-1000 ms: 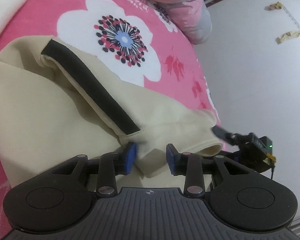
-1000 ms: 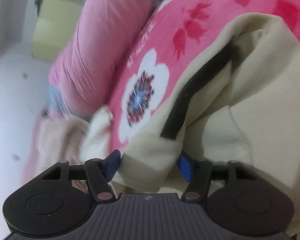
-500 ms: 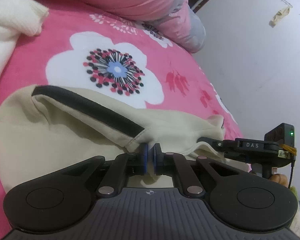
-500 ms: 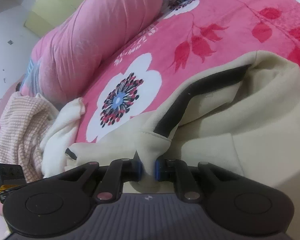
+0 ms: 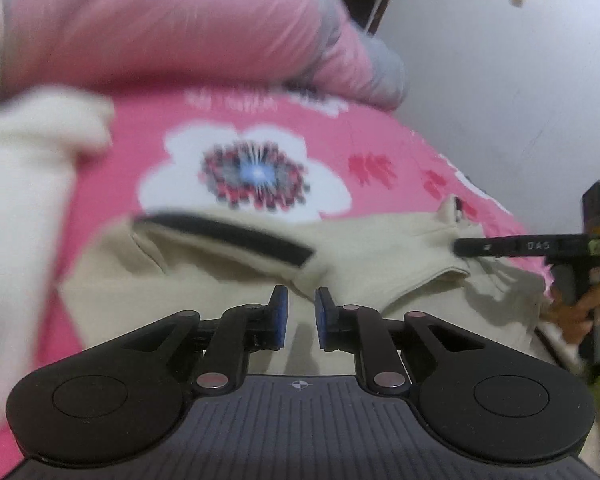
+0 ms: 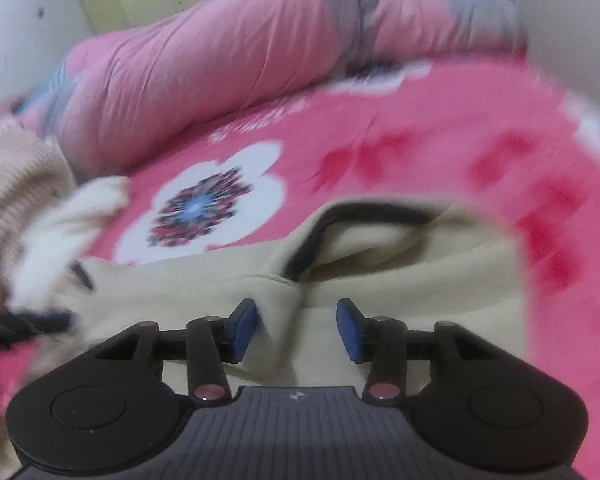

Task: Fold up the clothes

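Note:
A beige garment with a black stripe lies folded on the pink bed. In the left wrist view my left gripper hovers just above it. Its jaws are opening, a narrow gap apart, with nothing pinched between them. The right gripper's finger reaches over the garment's far right corner, with a hand behind it. In the right wrist view my right gripper is also opening. A raised ridge of the beige garment stands loose between its pads, near the curved black stripe.
The pink floral bedspread stretches ahead, with a rolled pink quilt along its far side. A white knit garment lies on the left, and a pale pink knit beside it. The bed's edge falls away at the right.
Half a second ago both grippers were shut on folds of the beige garment. Both have now parted their jaws, let the cloth go, and lifted away with a roll.

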### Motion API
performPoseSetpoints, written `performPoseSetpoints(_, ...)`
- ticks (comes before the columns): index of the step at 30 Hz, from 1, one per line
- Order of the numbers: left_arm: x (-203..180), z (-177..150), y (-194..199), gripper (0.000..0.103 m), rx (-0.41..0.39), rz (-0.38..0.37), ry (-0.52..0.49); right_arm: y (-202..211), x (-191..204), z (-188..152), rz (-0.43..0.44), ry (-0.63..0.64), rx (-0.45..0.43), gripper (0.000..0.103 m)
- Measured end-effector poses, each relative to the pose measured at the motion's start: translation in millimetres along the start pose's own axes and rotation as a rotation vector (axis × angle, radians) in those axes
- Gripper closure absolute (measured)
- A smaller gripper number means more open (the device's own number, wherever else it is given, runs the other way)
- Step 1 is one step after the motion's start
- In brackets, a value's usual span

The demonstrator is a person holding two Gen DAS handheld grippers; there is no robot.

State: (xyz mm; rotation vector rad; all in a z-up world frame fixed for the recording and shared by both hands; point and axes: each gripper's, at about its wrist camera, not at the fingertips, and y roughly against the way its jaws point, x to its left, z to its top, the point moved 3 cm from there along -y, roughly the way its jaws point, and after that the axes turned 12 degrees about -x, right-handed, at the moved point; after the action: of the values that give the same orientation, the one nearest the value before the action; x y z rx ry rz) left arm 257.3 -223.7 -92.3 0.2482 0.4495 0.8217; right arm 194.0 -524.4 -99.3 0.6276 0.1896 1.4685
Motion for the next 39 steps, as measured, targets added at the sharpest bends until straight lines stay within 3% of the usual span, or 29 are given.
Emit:
performPoseSetpoints(2,-11.5,7.5,13.6,0.089,-0.062,-0.009,-0.062,16.2,7.1,5.2,-0.074,0.087,-0.051,0.063)
performPoseSetpoints(5,-35.2,17.9,9.7,0.088,-0.12,-0.037,-0.128,28.6,32.3,13.8,-0.055,0.194,-0.148,0.068)
performPoseSetpoints(7,-51.2,16.6,-8.1,0.08,-0.101,-0.055,-0.18,24.4,53.3,13.6,0.003,0.266,-0.187,0.068)
performPoseSetpoints(8,-58.9,13.2,-18.3,0.072,-0.078,-0.062,-0.217,22.2,63.9,13.3,0.033,0.302,-0.206,0.068)
performPoseSetpoints(9,-65.6,1.8,-32.4,0.058,-0.018,-0.061,-0.285,13.6,72.9,6.6,0.056,0.356,-0.199,0.068)
performPoseSetpoints(12,-76.9,-39.4,-63.0,0.055,0.114,-0.003,-0.485,-32.7,69.2,-30.3,-0.002,0.486,-0.043,0.072)
performPoseSetpoints(14,-77.5,-46.0,-54.3,0.055,0.048,-0.005,-0.508,-38.7,59.1,-45.9,0.01,0.492,-0.096,0.073)
performPoseSetpoints(19,-68.9,-30.9,-37.8,0.055,0.071,-0.039,-0.388,-26.3,63.5,-26.9,-0.002,0.439,-0.08,0.073)
performPoseSetpoints(24,-66.9,-9.6,-1.6,0.055,-0.019,-0.154,-0.243,2.7,69.1,6.1,0.026,0.366,-0.197,0.072)
performPoseSetpoints(26,-65.2,0.1,0.6,0.055,-0.065,-0.155,-0.215,-2.1,67.0,14.0,0.002,0.371,-0.212,0.072)
performPoseSetpoints(29,-57.4,4.6,-26.1,0.054,-0.054,-0.016,-0.247,-22.2,47.6,12.3,-0.06,0.353,-0.181,0.072)
performPoseSetpoints(31,-43.9,-5.9,-54.5,0.052,0.047,0.09,-0.297,-47.2,20.4,-1.7,-0.132,0.293,-0.09,0.072)
performPoseSetpoints(32,-37.1,-10.7,-59.7,0.049,0.068,0.099,-0.263,-53.4,5.2,-6.7,-0.12,0.209,-0.064,0.072)
performPoseSetpoints(33,-30.3,-15.4,-64.9,0.048,0.089,0.108,-0.23,-50.9,-12.9,-5.1,-0.074,0.073,-0.079,0.072)
performPoseSetpoints(36,-18.7,-19.1,-66.4,0.048,0.105,0.093,-0.158,-37.9,-43.7,6.2,-0.036,-0.169,-0.095,0.072)
performPoseSetpoints(39,-15.4,-20.5,-64.7,0.048,0.097,0.077,-0.13,-23.4,-34.4,19.9,-0.072,-0.125,-0.149,0.07)
